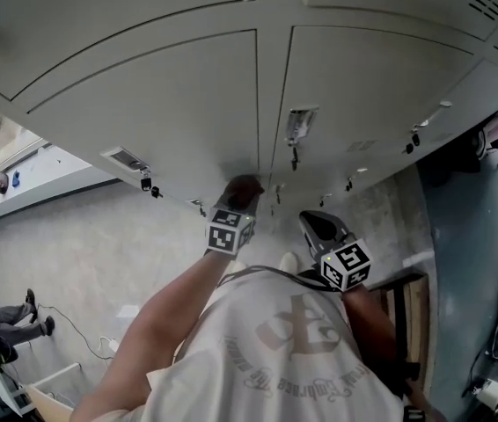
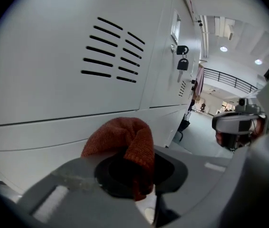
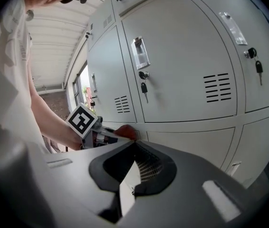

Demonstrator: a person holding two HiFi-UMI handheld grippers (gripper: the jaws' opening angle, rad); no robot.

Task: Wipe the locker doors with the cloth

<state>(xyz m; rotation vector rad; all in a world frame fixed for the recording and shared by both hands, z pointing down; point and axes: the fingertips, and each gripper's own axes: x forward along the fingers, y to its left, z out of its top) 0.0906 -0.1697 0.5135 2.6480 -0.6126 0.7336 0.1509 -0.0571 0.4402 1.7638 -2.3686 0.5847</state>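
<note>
The left gripper (image 1: pixel 234 211) is clamped on the cloth (image 2: pixel 129 139), a rust-orange knitted rag bunched into a hump. One fold stands above the jaws and another hangs down between them. Seen from the head, the cloth points to twelve o'clock from that gripper, straight at the pale grey locker doors (image 1: pixel 161 86). It meets them low down, by the vertical seam between two doors. A soft shadow sits on the metal there, so I judge it is touching or a hair short of touching (the pictures do not settle which).

In the left gripper view the vent slots (image 2: pixel 113 51) lie at about eleven o'clock from the cloth. A key (image 2: pixel 182 61) hangs in its lock further along at one o'clock. The horizontal band under the vented door is the nearest surface. The cloth's hump runs roughly along that band, so a sideways stroke should keep the broad fold flat on the door.

The doors look smooth and clean, with no obvious smear to aim for.

The right gripper (image 1: pixel 318 227) sits at about four o'clock from the left one, drawn back from the lockers. Its jaws are closed together with nothing in them. From its own view the cloth shows as a small orange tip at ten o'clock, beside the left gripper's marker cube (image 3: pixel 83 120). The left hand is plainly the nearer one and the one doing the wiping.
</note>
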